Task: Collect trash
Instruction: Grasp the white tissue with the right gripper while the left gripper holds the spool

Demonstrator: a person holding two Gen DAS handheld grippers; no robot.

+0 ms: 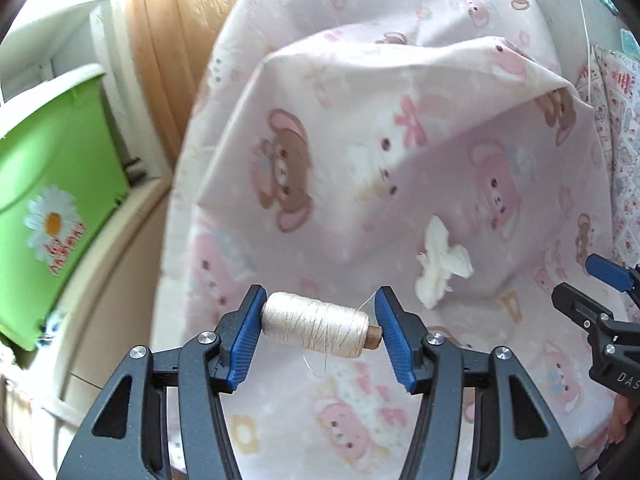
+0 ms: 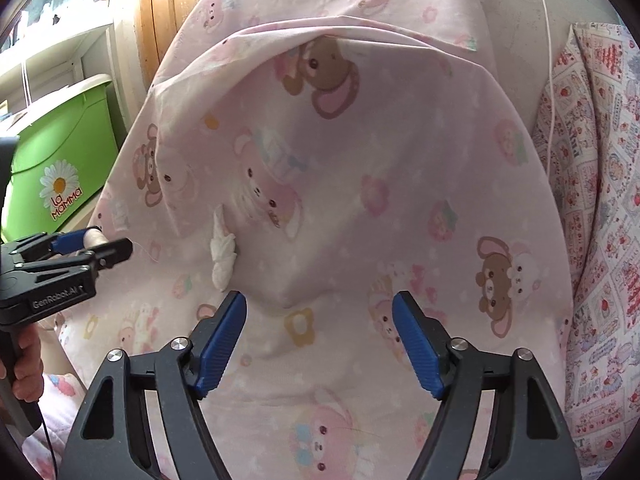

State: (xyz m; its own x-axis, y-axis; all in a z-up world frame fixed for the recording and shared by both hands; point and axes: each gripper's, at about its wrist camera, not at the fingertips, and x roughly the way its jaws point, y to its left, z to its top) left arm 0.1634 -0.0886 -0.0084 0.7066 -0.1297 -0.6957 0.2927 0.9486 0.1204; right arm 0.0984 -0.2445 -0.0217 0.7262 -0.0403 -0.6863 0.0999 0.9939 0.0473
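My left gripper point(image 1: 318, 326) is shut on a spool of cream thread point(image 1: 316, 326), held end to end between the blue pads above the pink bear-print sheet point(image 1: 360, 160). A crumpled white tissue point(image 1: 440, 268) lies on the sheet to the right of the spool. In the right wrist view the tissue point(image 2: 222, 252) lies just ahead-left of my right gripper point(image 2: 320, 340), which is open and empty over the sheet point(image 2: 360, 200). The left gripper with the spool point(image 2: 94, 238) shows at the left edge there.
A green plastic bin point(image 1: 52, 184) with a daisy label stands at the left beside a wooden door point(image 1: 180, 20); it also shows in the right wrist view point(image 2: 60, 148). A strawberry-print cloth point(image 2: 592, 240) lies at the right. A thin white cord point(image 2: 548, 40) hangs at the back right.
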